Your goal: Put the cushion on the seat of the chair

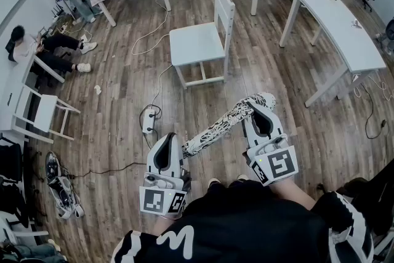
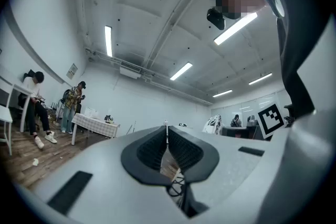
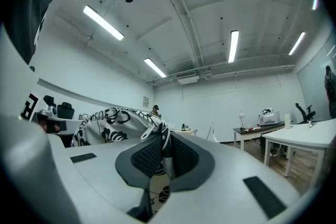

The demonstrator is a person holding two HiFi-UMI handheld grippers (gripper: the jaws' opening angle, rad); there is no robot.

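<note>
Chair (image 1: 198, 43) on wood floor (image 1: 123, 90)

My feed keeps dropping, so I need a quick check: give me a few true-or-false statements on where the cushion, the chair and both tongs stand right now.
1. The cushion lies on the chair seat. False: it hangs between the two tongs, short of the chair.
2. The left tongs are shut on the cushion. True.
3. The right tongs are open and empty. False: they are shut on the cushion's edge.
4. The chair stands upright with a bare seat. True.
</note>
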